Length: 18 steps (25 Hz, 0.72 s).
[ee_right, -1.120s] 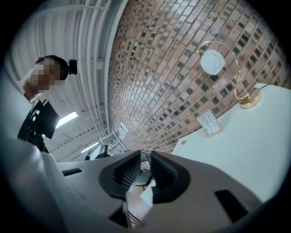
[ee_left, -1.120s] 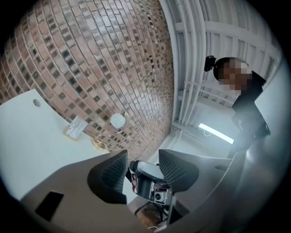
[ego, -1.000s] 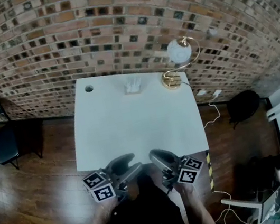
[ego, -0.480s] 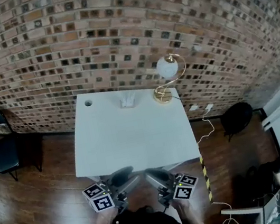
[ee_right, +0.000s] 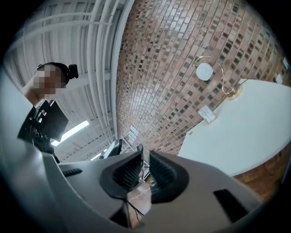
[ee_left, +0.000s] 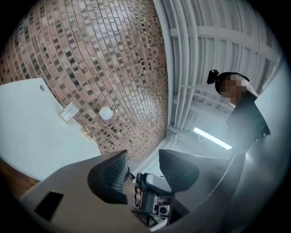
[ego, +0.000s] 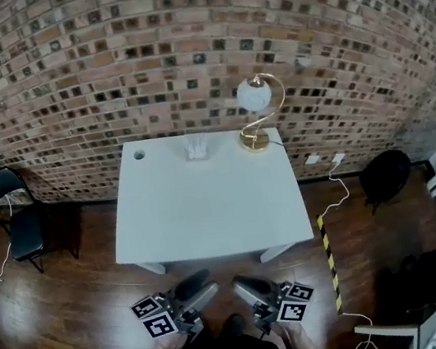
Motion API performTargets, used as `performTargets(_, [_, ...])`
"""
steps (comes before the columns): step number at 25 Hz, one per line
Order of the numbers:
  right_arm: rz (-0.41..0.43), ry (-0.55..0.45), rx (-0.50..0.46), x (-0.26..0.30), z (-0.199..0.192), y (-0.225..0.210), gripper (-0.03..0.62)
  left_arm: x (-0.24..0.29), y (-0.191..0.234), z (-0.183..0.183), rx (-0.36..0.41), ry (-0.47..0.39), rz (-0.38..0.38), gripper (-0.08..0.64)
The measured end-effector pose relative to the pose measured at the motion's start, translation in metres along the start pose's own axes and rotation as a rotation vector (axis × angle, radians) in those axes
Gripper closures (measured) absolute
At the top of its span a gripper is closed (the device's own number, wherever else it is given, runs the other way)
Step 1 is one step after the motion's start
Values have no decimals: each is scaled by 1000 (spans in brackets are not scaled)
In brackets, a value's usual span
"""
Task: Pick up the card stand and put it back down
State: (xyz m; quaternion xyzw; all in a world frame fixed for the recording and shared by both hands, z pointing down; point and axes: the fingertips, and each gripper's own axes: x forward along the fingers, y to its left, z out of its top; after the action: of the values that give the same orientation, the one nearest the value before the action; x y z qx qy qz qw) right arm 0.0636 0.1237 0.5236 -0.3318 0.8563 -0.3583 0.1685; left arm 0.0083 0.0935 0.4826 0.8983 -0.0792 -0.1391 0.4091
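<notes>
The card stand is a small clear holder with a white card, upright at the far edge of the white table. It also shows small in the left gripper view, card stand, and in the right gripper view, card stand. Both grippers hang over the wooden floor, short of the table's near edge and far from the stand. My left gripper is open and empty, left gripper. My right gripper is shut, right gripper; its jaws have just been closing with nothing between them.
A brass lamp with a white globe stands right of the stand. A black chair sits left of the table and a black stool to the right. Yellow-black tape and cables lie on the floor. A brick wall backs the table.
Both grippers have drawn back from the table's near edge to over the floor. The table now lies farther from them. Nothing on the table has moved.
</notes>
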Motion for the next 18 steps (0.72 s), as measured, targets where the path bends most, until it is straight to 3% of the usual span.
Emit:
performTargets(8, [76, 18, 9, -38, -14, 5, 526, 6, -19, -36, -32, -30, 52, 350])
performTargets(18, [34, -64, -33, -48, 20, 5, 528, 25, -37, -14, 13, -44, -35, 350])
